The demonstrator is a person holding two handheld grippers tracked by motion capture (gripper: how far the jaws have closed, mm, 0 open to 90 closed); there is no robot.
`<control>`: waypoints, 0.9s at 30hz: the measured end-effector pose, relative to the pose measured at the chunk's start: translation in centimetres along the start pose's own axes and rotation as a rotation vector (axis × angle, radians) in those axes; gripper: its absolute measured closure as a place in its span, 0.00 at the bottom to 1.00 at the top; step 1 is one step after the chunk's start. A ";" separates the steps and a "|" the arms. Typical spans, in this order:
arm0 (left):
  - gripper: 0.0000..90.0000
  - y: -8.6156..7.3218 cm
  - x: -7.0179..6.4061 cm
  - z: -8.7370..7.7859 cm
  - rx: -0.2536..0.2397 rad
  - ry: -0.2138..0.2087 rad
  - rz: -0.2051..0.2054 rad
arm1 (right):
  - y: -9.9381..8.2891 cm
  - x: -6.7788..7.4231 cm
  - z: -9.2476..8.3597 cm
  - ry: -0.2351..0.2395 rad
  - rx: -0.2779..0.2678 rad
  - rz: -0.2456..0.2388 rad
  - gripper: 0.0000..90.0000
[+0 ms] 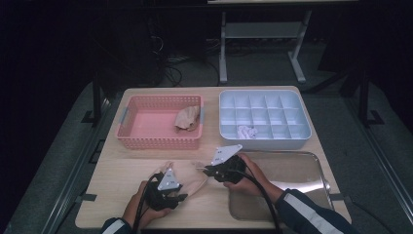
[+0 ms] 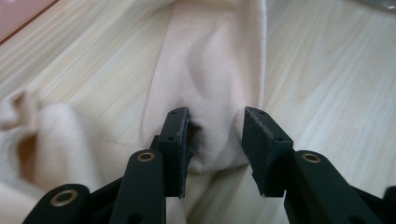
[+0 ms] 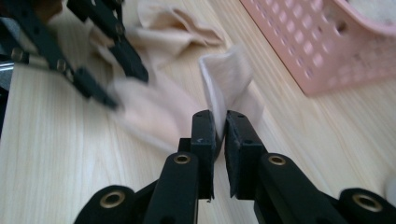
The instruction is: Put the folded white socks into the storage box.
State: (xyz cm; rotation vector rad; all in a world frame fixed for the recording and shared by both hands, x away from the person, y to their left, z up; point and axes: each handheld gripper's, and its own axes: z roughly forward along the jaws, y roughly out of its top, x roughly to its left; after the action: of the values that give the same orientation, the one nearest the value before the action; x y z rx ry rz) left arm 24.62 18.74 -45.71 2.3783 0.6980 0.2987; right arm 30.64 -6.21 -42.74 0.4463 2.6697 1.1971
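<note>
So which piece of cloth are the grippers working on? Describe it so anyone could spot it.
On the wooden table, look in front of the pink basket, left of the metal tray. The beige sock lies flat there between both grippers, unlike the crumpled brown one inside the basket.

Two hand-held black grippers, worn with dark striped sleeves

The matte black two-jaw left gripper (image 1: 179,197) and its twin, the right gripper (image 1: 208,170), each carry a pale grey three-cornered plate on top and trail a thick black cable back along the forearm. Their jaw arms show brass-ringed pivots and small screw holes in squared, flat-faced pads (image 2: 264,140). Both sleeves are dark with light stripes near the cuff.
</note>
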 end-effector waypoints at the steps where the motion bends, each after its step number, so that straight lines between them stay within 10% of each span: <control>1: 0.67 -0.1 0.1 -0.1 0.003 0.008 -0.010 | -0.3 -0.2 -0.3 0.000 0.009 0.014 0.90; 10: 0.50 -0.6 1.4 -1.7 -0.073 0.054 -0.077 | -1.9 -0.8 -0.3 -0.088 0.141 0.055 0.66; 18: 0.43 -0.4 2.2 -0.9 -0.059 0.073 -0.105 | -1.2 -1.8 -2.1 -0.186 0.044 0.105 0.67; 27: 0.55 -0.3 2.1 0.4 -0.027 0.023 -0.099 | -0.6 0.9 1.3 0.075 0.017 -0.087 0.80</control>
State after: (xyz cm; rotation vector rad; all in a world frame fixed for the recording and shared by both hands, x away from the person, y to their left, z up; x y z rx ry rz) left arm 26.42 19.92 -46.10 2.3095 0.8144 0.2916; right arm 30.04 -5.35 -44.04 0.2895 2.7329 1.1900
